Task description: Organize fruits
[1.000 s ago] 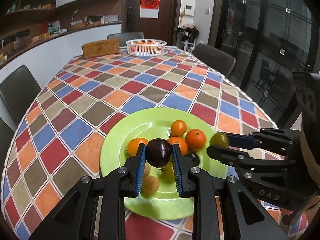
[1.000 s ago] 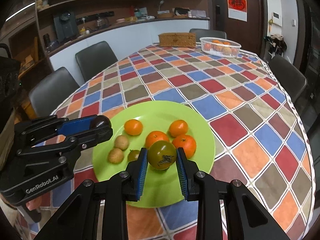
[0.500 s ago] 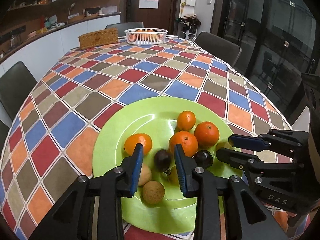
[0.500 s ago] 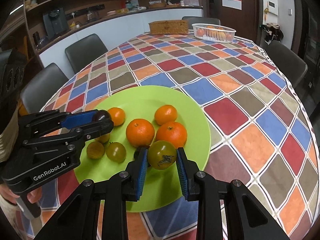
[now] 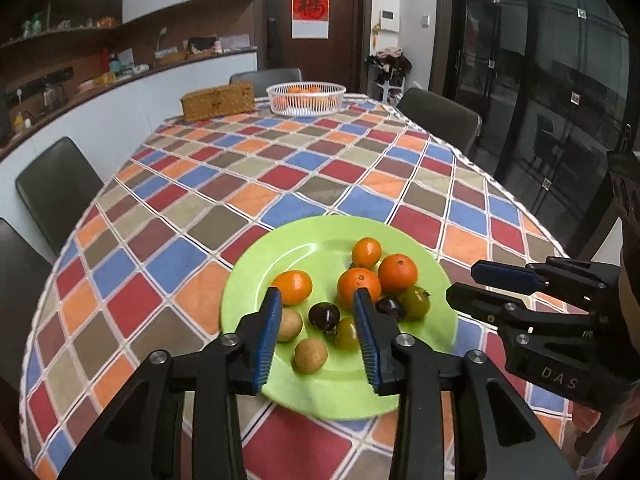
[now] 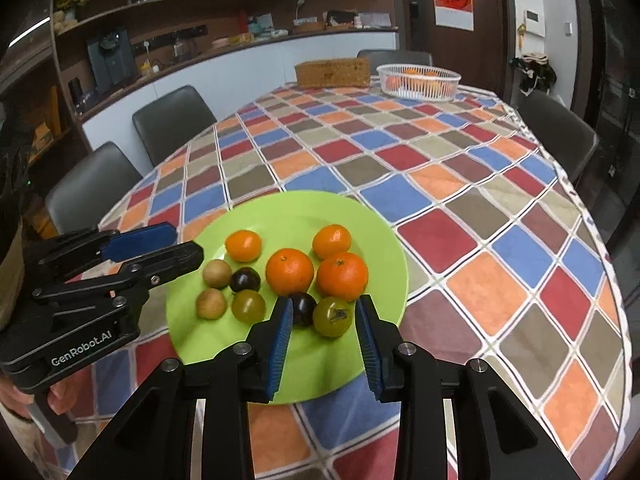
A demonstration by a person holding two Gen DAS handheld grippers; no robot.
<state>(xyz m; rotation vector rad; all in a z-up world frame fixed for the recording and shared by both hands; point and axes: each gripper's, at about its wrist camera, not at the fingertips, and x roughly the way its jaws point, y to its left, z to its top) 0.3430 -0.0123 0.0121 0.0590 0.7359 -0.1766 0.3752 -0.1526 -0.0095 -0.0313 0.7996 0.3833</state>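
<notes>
Both claws are spread wide with nothing in them, hanging over the near edge of the green plate (image 5: 248, 280). Left gripper (image 5: 318, 328) has its blue pads (image 5: 266, 336) either side of a dark plum (image 5: 324, 315), not touching it. Right next to that plum sits a small green tomato (image 5: 346, 333), with two tan round fruits (image 5: 310, 355) just off to the left side of the plate.

Right gripper (image 6: 322, 330) is parted too, and between its pads (image 6: 280, 344) lies a bigger green tomato (image 6: 332, 317) with its stem showing, touching a second dark plum (image 6: 303, 309). Neither one is pinched, both just rest on the plate.

Further in toward the middle of the plate there's a cluster of four mandarins (image 6: 290, 272), two big ones side by side and two smaller ones behind.

The plate is at the near end of the table with the checkered tablecloth (image 5: 280, 168). Way at the far end are a white basket (image 5: 306, 98) with more oranges in it and a wicker box (image 5: 218, 101) beside it.
</notes>
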